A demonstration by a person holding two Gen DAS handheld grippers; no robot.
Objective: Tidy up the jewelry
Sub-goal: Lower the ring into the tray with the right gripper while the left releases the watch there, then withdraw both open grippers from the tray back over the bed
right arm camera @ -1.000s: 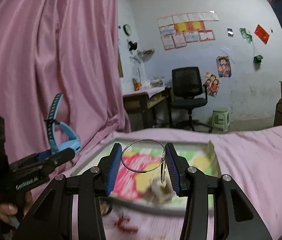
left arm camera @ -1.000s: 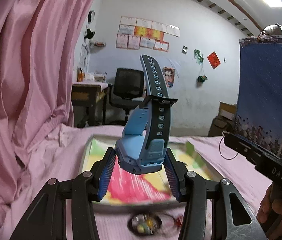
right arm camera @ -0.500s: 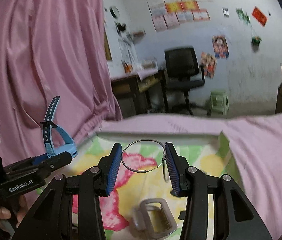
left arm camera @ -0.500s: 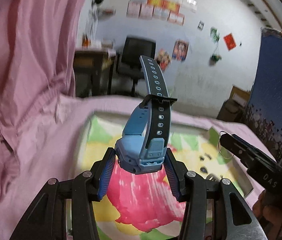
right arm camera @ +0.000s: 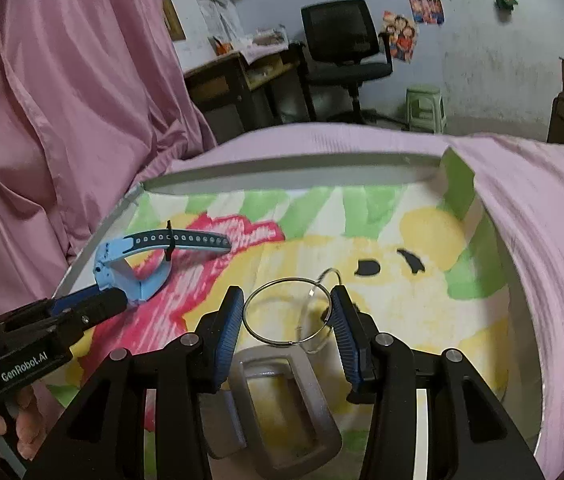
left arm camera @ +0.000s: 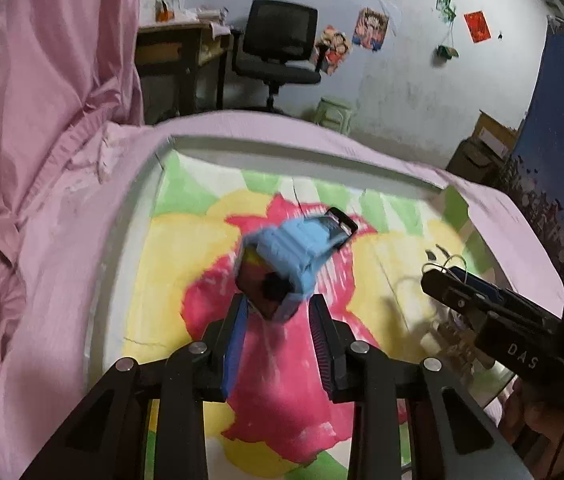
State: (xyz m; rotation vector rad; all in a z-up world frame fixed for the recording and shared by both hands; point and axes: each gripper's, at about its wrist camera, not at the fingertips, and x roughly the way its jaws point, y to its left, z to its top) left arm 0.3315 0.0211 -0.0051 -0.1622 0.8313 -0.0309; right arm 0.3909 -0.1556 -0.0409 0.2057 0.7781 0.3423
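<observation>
- My left gripper [left arm camera: 277, 320] has its blue pads spread a little wider than the watch [left arm camera: 296, 258] that sits between their tips. The picture is blurred there, so I cannot tell whether the pads grip the watch or have let it go.
- In the right wrist view the watch [right arm camera: 137, 260] lies low over the tray's [right arm camera: 282, 168] floral lining at about 9 o'clock. Its pale blue body is at the tip of my left gripper [right arm camera: 117, 298], and its dark dotted strap runs flat toward 2 o'clock.
- My right gripper [right arm camera: 286, 312] is partly closed around a thin wire hoop [right arm camera: 286, 312]. The hoop spans the gap and meets both blue pads, so I have it pinched.
- A small clear charm hangs from the hoop beside the right pad.
- Just beneath my right gripper, at 6 o'clock, a grey rectangular frame [right arm camera: 282, 408] lies on the tray lining.
- From the left wrist view my right gripper [left arm camera: 458, 284] is at 3 o'clock over the tray [left arm camera: 306, 154].
- Pink cloth [left arm camera: 41, 160] surrounds the tray on all sides.
- A black office chair [right arm camera: 342, 40] stands by the far wall at 12 o'clock.
</observation>
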